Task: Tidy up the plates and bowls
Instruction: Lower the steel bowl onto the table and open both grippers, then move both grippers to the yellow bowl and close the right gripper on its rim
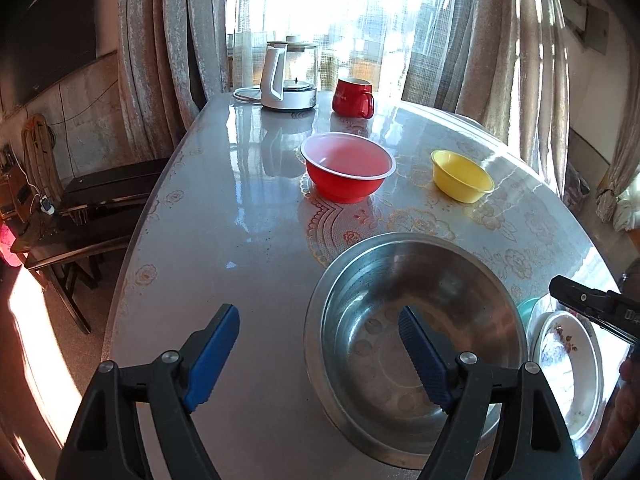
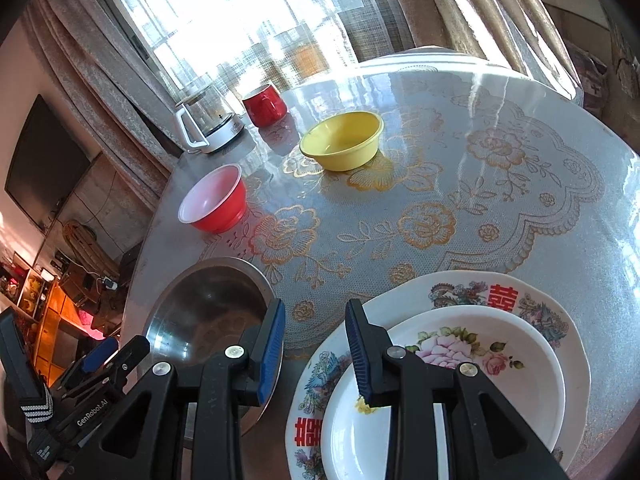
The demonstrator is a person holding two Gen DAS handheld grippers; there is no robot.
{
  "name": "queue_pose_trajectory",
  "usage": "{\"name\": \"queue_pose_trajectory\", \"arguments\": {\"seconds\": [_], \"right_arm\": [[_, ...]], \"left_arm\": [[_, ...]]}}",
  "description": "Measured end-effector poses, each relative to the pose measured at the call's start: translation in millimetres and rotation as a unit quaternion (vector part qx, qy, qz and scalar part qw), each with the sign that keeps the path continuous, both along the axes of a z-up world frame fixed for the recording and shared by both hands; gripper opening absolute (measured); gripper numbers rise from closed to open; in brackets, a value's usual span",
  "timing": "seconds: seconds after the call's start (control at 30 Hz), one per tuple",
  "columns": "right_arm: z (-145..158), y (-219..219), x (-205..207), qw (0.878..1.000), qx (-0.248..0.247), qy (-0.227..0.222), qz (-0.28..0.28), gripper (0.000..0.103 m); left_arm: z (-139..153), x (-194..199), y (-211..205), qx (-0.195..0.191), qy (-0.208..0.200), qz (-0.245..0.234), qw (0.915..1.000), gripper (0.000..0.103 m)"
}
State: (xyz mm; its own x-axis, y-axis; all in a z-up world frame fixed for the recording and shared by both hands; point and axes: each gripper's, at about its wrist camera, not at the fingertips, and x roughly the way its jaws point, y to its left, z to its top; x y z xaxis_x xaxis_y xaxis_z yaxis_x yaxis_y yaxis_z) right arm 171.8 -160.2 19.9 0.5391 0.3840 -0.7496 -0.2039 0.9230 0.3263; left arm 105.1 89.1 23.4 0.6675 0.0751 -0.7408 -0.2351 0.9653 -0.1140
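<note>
With both grippers' fingers empty, left wide and right narrow, the red bowl beyond the steel bowl should be gripped by its rim.

This is a home, in a room where people eat and sit. A big round table wears a cloth with gold flowers under a shiny cover. On it stand a glass kettle, a red mug, a red bowl, a yellow bowl, a metal bowl and flowered plates. Long curtains hang beside a bright window. A dark flat television hangs on the wall. Dark wooden benches and shelves full of small things stand to one side.
</note>
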Motion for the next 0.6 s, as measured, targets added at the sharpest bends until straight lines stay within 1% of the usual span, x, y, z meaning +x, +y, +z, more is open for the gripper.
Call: {"name": "queue_pose_trajectory", "arguments": {"seconds": [0.03, 0.1, 0.27, 0.47, 0.6], "right_arm": [[1.0, -0.6, 4.3, 1.0, -0.006, 0.003, -0.001, 0.033], [3.6, -4.0, 15.5, 1.0, -0.007, 0.007, -0.006, 0.033], [8.1, -16.3, 54.7, 0.999, -0.019, 0.009, -0.029, 0.034], [2.9, -28.0, 114.6, 0.997, 0.026, 0.042, -0.057, 0.035], [-6.7, -30.0, 157.1, 0.993, 0.055, 0.065, -0.082, 0.035]], "left_arm": [[1.4, 1.4, -0.7, -0.005, -0.001, -0.001, 1.0, 0.086], [2.8, 4.6, -2.6, -0.009, -0.001, -0.005, 0.9999, 0.087], [5.3, 19.5, -3.8, -0.016, 0.013, -0.01, 0.9997, 0.087], [8.7, 43.5, 1.0, -0.027, 0.031, -0.006, 0.9991, 0.087], [10.3, 57.2, 5.0, -0.036, 0.043, -0.001, 0.9984, 0.087]]}}
